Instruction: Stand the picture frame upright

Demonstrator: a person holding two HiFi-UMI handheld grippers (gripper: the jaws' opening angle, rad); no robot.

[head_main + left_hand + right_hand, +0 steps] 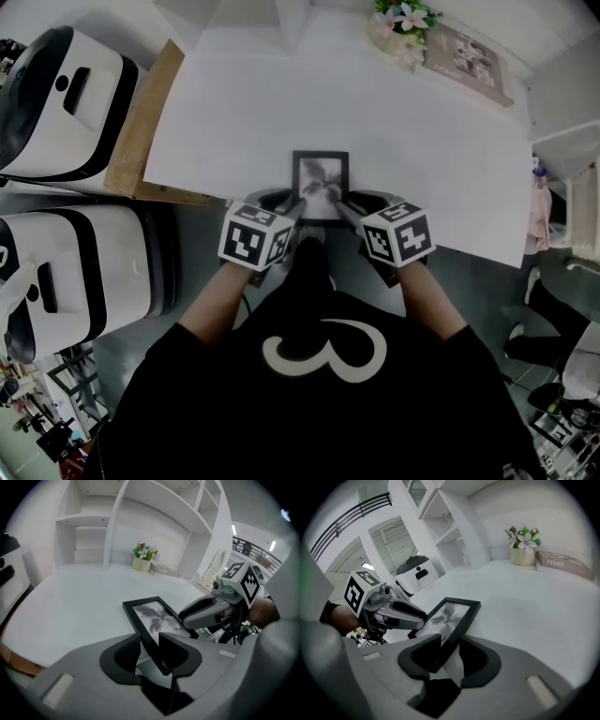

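Observation:
A black picture frame with a grey leaf print lies close to flat, face up, at the front edge of the white table. My left gripper is shut on the frame's near left edge. In the left gripper view the black frame runs between its two pads. My right gripper is shut on the near right edge. There the frame passes between the right gripper's pads. Each gripper shows in the other's view: the right gripper and the left gripper.
A flower pot and a small sign board stand at the table's far right. White shelves rise behind the table. Two white machines stand to the left, beside a wooden board.

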